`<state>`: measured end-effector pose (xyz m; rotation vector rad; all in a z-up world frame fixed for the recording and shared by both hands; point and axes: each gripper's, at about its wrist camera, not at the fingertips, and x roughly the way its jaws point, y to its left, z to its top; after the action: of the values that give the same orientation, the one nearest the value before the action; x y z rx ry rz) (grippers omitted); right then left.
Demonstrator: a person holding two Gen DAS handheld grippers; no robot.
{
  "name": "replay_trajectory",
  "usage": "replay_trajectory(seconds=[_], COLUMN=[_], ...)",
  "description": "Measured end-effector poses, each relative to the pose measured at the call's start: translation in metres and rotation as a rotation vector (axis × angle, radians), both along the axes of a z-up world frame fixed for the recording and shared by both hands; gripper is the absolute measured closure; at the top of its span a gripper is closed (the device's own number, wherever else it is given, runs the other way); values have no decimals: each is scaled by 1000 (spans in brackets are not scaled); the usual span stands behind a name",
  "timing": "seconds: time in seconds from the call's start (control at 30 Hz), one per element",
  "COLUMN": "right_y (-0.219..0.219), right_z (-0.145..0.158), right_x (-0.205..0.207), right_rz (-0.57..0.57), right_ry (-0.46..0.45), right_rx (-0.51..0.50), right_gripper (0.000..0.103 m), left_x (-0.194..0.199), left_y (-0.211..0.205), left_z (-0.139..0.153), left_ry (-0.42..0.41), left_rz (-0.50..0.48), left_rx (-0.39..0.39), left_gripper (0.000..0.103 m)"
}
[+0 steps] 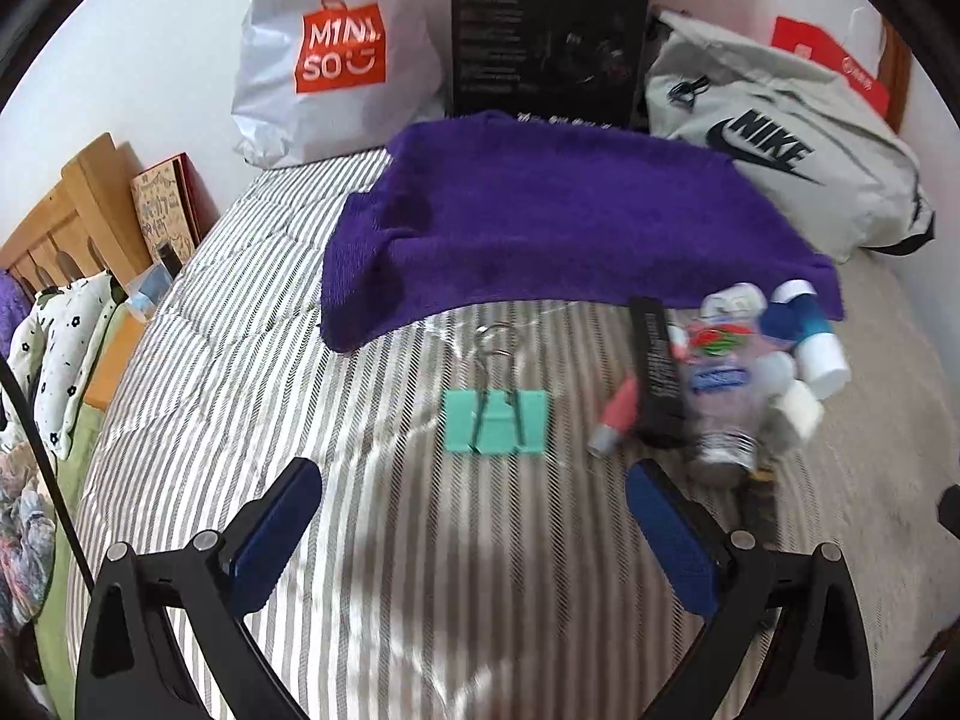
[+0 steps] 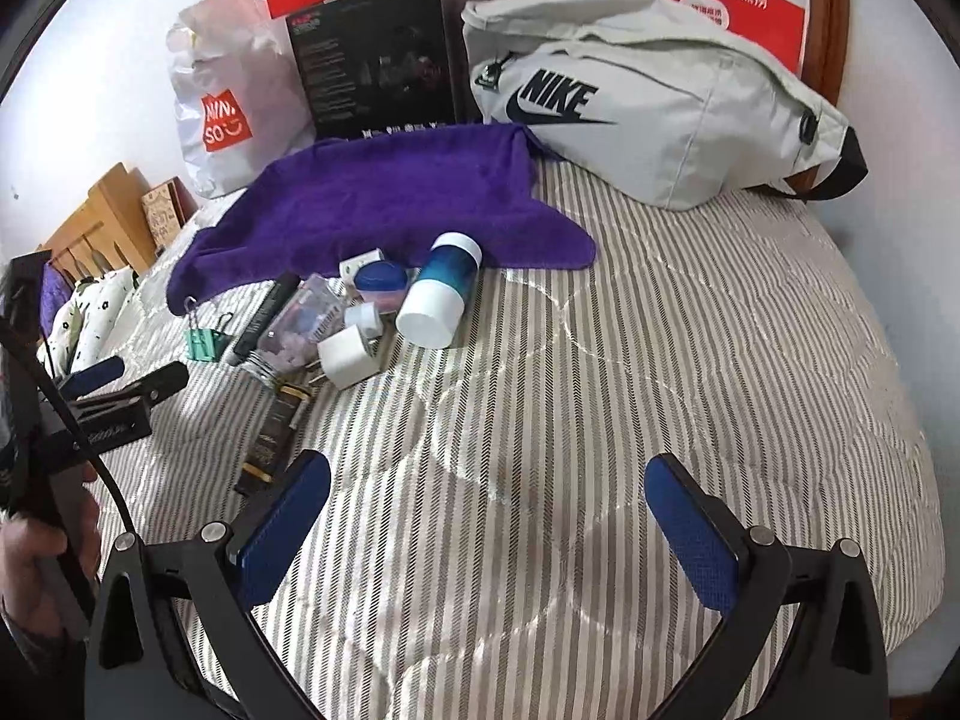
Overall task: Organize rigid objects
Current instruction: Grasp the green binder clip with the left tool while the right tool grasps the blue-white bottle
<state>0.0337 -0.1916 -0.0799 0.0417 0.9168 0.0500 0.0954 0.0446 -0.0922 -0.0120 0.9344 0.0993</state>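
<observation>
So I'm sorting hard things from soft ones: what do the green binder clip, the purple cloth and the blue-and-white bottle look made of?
Binder clip: likely painted metal, with flat matte green faces and thin silvery wire handles. Purple cloth: soft terry-like fabric, fuzzy and draped in folds. Bottle: probably plastic, with a smooth white cap and a glossy blue body; glass cannot be ruled out.

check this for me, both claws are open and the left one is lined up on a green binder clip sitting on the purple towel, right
Not quite. In the left wrist view the green metal binder clip lies on the grey striped quilt, in front of the purple terry towel, not on it. The rest holds: left claw and right claw are both open.
</observation>
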Motion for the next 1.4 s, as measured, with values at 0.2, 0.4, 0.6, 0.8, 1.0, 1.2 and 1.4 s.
replay_trajectory(seconds=[0.2,0.4,0.6,0.8,1.0,1.2,1.4], right_y=[-3,-8,-4,6,20,7,19], right_z=[-13,-25,-28,-28,-42,-41,-49], right_x=[25,52,81,112,140,139,154], right_rz=[0,-16,-25,-21,-4,-15,11], right_ry=[34,71,73,74,101,109,113], right_rx=[15,66,68,105,73,64,1], right_gripper=[0,0,3,7,22,32,34], left_x=[23,34,32,31,30,31,31], left_y=[10,12,11,6,8,9,9], left_z=[-12,-21,-19,-18,-18,-18,-18], left_ry=[11,29,11,7,8,9,16], left_rz=[13,0,-41,-65,-70,-72,-74], left_rx=[-6,-13,-31,-26,-40,-42,-44], left_gripper=[3,20,53,63,63,63,63])
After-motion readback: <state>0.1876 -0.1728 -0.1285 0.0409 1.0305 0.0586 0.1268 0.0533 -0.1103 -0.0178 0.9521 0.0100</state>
